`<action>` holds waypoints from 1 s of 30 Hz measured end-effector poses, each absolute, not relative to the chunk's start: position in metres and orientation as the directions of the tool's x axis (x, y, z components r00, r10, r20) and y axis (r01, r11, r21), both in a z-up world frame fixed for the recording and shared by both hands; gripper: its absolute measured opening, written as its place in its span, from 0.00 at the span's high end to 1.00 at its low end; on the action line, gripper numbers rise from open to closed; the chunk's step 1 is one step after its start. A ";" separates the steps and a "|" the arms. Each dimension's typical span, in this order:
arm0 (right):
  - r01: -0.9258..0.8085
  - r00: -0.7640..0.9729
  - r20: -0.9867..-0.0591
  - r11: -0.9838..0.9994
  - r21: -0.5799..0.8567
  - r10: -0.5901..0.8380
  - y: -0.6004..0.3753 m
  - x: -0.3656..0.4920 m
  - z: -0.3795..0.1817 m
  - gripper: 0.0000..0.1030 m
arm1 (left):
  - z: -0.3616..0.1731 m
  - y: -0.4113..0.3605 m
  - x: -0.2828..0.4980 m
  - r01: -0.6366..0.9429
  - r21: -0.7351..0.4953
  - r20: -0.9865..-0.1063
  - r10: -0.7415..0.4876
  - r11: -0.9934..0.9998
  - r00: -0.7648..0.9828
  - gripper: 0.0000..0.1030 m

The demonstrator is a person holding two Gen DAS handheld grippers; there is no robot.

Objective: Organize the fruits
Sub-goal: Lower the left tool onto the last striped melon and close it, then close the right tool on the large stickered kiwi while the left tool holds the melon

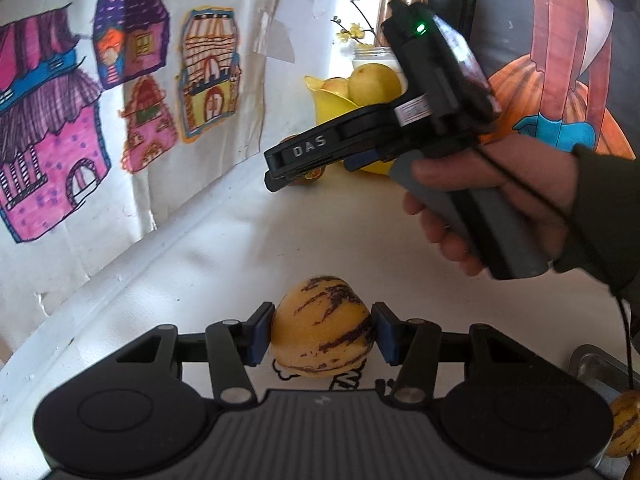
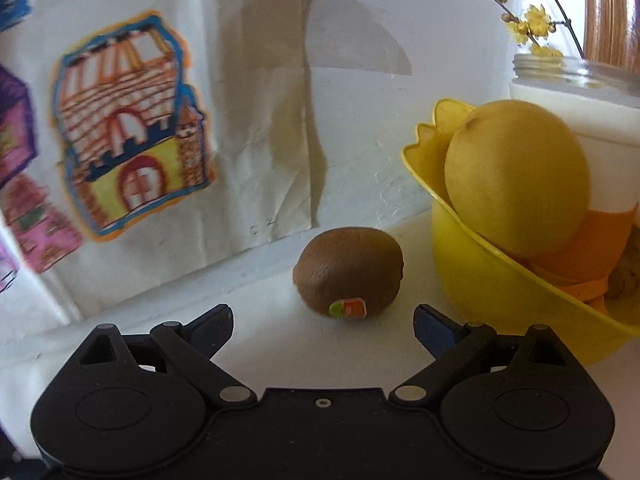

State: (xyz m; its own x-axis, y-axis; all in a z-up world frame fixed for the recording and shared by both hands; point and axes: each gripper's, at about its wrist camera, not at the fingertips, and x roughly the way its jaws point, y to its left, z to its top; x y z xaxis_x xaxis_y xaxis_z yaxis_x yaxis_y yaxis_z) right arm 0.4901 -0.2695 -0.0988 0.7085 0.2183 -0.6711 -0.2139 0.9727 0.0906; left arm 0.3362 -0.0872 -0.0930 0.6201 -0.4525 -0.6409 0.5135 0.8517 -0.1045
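My left gripper (image 1: pixel 322 330) is shut on a yellow pepino melon (image 1: pixel 322 332) with purple stripes, its blue pads pressed to both sides, just above the white table. My right gripper (image 2: pixel 323 320) is open and empty, pointed at a brown kiwi (image 2: pixel 349 270) with a small sticker that lies on the table just ahead of the fingertips. In the left wrist view the right gripper (image 1: pixel 276 176) hovers over that kiwi (image 1: pixel 310 176), which is mostly hidden. A yellow bowl (image 2: pixel 472 280) to the right of the kiwi holds a large yellow fruit (image 2: pixel 516 184).
A wall with coloured house drawings (image 1: pixel 120 100) runs along the left. A glass jar (image 2: pixel 576 92) with yellow flowers stands behind the bowl. Another striped pepino (image 1: pixel 624 424) and a metal object (image 1: pixel 592 368) lie at the right edge. An orange pumpkin (image 1: pixel 516 92) sits far right.
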 end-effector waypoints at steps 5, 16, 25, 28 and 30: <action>-0.186 0.706 -0.682 0.979 0.083 0.192 -0.257 0.504 -0.110 0.10 | -0.093 -0.082 0.336 0.514 -0.119 -0.630 -0.464 0.850 0.623 0.45; -0.066 0.733 -0.667 0.990 0.123 0.131 -0.263 0.517 -0.119 0.39 | -0.096 -0.076 0.332 0.505 -0.133 -0.630 -0.466 0.853 0.621 0.45; -0.110 0.716 -0.678 0.986 0.128 0.167 -0.260 0.495 -0.113 0.42 | -0.095 -0.074 0.327 0.492 -0.128 -0.635 -0.452 0.861 0.626 0.45; -0.140 0.707 -0.684 0.984 0.115 0.180 -0.258 0.480 -0.105 0.42 | -0.092 -0.073 0.325 0.483 -0.126 -0.636 -0.444 0.867 0.631 0.45; -0.146 0.708 -0.682 0.983 0.113 0.184 -0.257 0.471 -0.097 0.42 | -0.089 -0.073 0.323 0.475 -0.122 -0.635 -0.437 0.871 0.637 0.45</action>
